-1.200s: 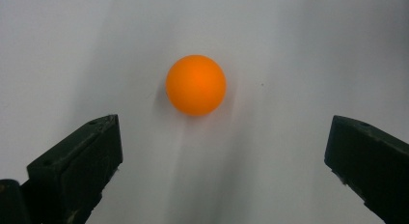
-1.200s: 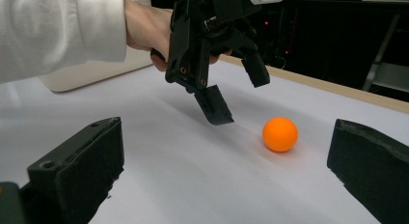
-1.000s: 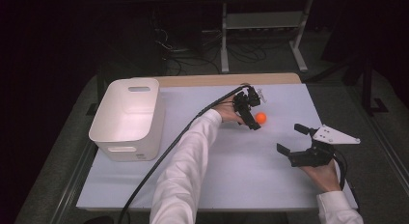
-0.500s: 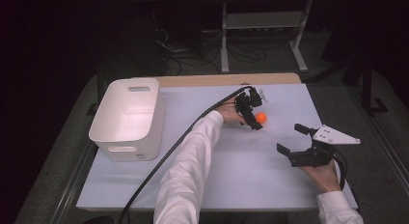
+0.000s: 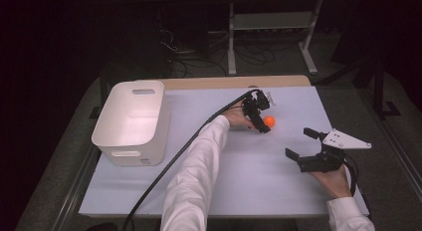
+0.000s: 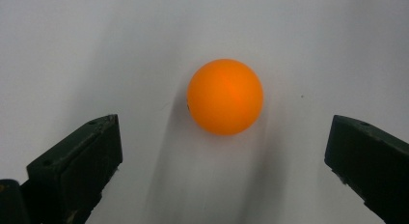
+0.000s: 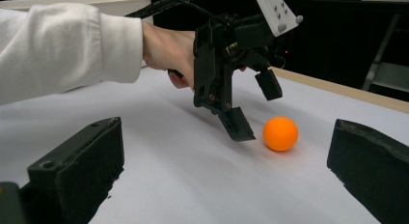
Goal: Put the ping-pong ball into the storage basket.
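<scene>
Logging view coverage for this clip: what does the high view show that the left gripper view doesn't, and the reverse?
High view alone: the white bin at the table's left, the right gripper open and apart from the ball, both sleeved arms, the trailing cable.

Left gripper view alone: the close detail, namely the ball lying on the sheet ahead of the two spread fingers, untouched by either.

Both share: the orange ball on the white table surface, with the left gripper open at it.

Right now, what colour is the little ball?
Orange ball, plain all over; the left gripper view shows it best.
</scene>
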The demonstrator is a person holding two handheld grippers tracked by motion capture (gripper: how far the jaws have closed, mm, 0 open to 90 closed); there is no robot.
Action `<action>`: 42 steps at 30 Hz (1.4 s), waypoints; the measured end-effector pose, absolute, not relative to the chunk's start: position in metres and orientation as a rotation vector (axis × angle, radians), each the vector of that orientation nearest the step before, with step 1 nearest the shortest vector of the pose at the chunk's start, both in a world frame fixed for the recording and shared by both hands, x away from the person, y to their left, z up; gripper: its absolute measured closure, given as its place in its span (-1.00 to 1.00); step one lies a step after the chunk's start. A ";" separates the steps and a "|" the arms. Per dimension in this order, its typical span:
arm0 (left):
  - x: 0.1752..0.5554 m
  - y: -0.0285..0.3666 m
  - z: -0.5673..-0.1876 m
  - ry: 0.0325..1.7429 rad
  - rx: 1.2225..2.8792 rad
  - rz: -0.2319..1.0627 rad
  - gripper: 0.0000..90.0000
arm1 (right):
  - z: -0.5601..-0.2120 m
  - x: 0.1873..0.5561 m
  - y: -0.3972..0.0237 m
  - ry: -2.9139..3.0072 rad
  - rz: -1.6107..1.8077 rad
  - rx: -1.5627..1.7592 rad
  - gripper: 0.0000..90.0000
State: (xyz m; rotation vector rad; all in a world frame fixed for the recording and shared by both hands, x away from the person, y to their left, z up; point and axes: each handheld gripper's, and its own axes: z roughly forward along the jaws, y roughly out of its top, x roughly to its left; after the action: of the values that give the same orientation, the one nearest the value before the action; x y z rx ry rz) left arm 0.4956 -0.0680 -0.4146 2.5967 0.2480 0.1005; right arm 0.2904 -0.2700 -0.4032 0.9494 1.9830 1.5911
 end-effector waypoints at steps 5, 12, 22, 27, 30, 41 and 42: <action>0.495 -0.071 -0.417 0.247 2.574 0.107 -1.00 | -0.403 0.291 -0.270 1.982 1.591 0.949 -1.00; 0.497 -0.075 -0.419 0.246 2.571 0.095 -0.98 | -0.403 0.291 -0.269 1.980 1.591 0.943 -1.00; 0.499 -0.076 -0.422 0.273 2.550 0.089 -0.67 | -0.404 0.291 -0.269 1.985 1.596 0.949 -1.00; 0.500 -0.077 -0.424 0.276 2.564 0.114 -0.54 | -0.404 0.291 -0.269 1.991 1.596 0.949 -1.00; 0.500 -0.077 -0.425 0.277 2.554 0.119 -0.47 | -0.404 0.291 -0.269 1.992 1.598 0.948 -1.00; 0.500 -0.078 -0.426 0.255 2.543 0.124 -0.12 | -0.404 0.291 -0.269 1.994 1.599 0.945 -1.00; 0.499 -0.078 -0.426 0.250 2.543 0.122 -0.09 | -0.404 0.291 -0.269 1.994 1.600 0.948 -1.00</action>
State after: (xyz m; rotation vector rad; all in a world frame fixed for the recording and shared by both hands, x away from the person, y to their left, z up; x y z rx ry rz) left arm 0.4994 -0.0784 -0.4259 2.5428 0.2499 0.1221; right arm 0.2906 -0.2688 -0.4038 0.9478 1.9937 1.6004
